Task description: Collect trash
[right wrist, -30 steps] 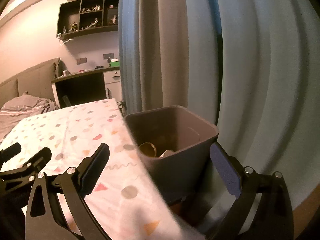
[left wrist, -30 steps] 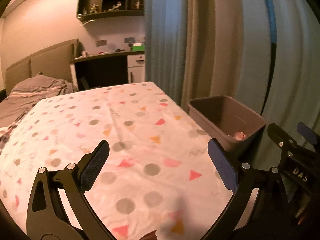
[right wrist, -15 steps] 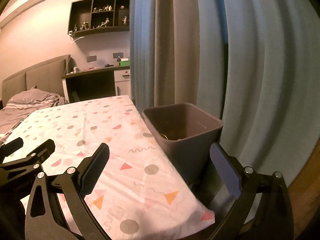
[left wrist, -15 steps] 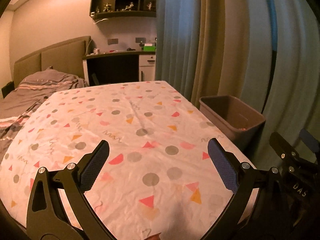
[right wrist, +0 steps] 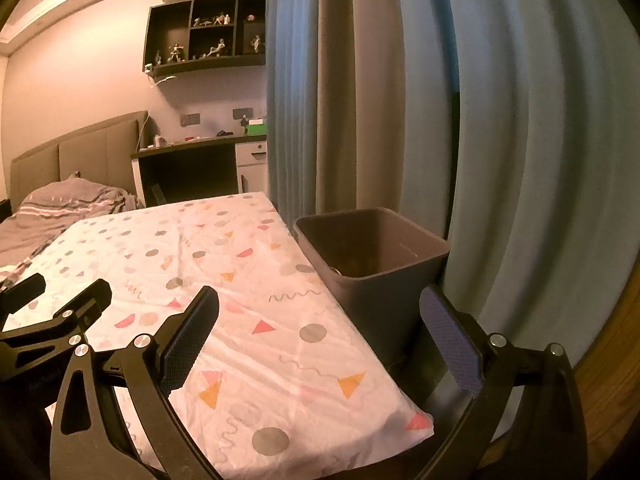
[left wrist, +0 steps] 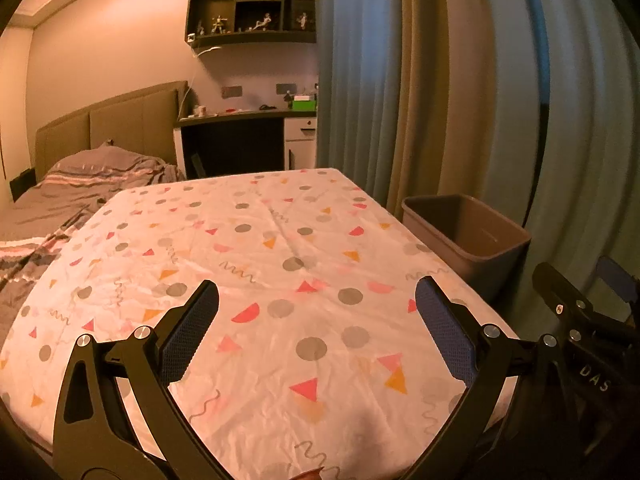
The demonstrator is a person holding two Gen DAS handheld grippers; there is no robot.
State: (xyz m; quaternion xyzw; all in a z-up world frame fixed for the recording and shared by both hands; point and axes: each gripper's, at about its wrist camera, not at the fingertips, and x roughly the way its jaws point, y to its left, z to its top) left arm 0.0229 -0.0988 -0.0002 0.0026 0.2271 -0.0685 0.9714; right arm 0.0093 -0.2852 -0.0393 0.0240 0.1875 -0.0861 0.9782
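1. Left gripper (left wrist: 316,320) and right gripper (right wrist: 318,328) are held wide, empty.
2. Trash seen only inside bin (right wrist: 400,276), beside patterned table (right wrist: 240,280).
3. Risk: bin could be knocked if grippers are swung low.

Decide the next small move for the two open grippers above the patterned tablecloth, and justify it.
Probably pause and scan for leftover trash: the left gripper and right gripper are both open and empty, no litter shows on the white patterned tablecloth, and the grey plastic bin beside the table already holds items.
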